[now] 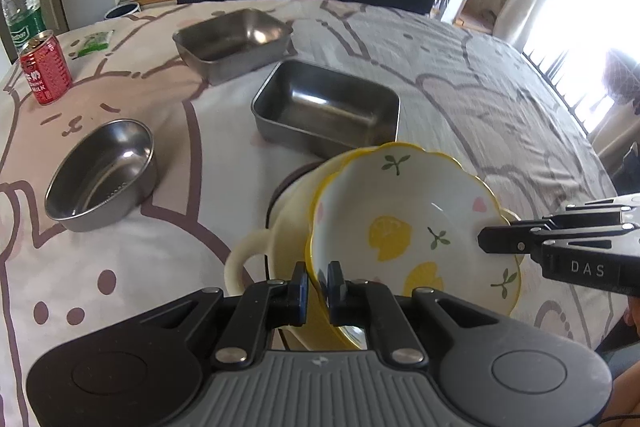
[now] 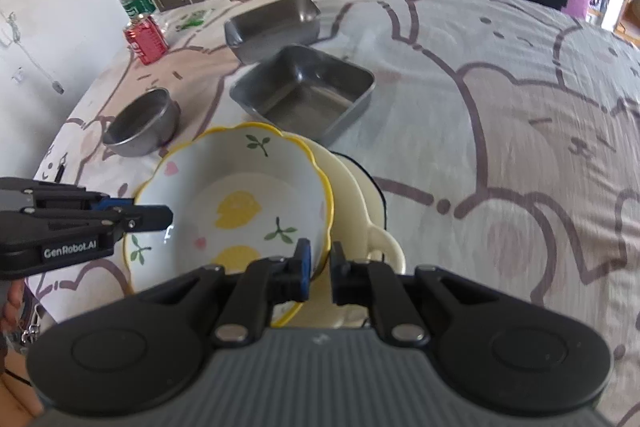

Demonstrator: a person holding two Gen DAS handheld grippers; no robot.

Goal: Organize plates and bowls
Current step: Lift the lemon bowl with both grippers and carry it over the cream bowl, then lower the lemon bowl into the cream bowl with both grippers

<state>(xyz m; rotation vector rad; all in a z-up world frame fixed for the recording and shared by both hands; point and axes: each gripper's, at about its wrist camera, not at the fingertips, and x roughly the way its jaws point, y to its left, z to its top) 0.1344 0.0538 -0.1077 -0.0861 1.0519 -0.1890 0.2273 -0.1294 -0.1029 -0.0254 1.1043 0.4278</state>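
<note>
- Left gripper (image 1: pixel 318 285): jaws narrow, pinched on the near rim of the lemon-print bowl (image 1: pixel 408 227), one pad inside the wall, one outside.
- Right gripper (image 2: pixel 319 265): jaws also narrow, clamped on the opposite rim of the same bowl. Both hands carry one dish.
- The bowl sits tilted over the mouth of a cream handled pot (image 2: pixel 360 195); whether it rests on the pot or hangs just above it cannot be told.
- Step in hand, as I read it: nesting the bowl into the pot. To do it well: level the bowl first, keep both rims at equal height, centre it over the pot opening, lower slowly, and release only once its weight is borne. Glazed ceramic on thin pinch grips could slip or chip if one side drops first.
- Containers farther out on the patterned tablecloth (image 1: pixel 480 87): near steel tray (image 1: pixel 326 107), far steel tray (image 1: pixel 232 43), round steel bowl (image 1: pixel 102 173). All three apart, unstacked, nothing inside.
- The lemon-print bowl is empty too; the pot's interior is hidden.
- At the table's edge: red can (image 1: pixel 46 73), water bottle (image 1: pixel 22 3).
</note>
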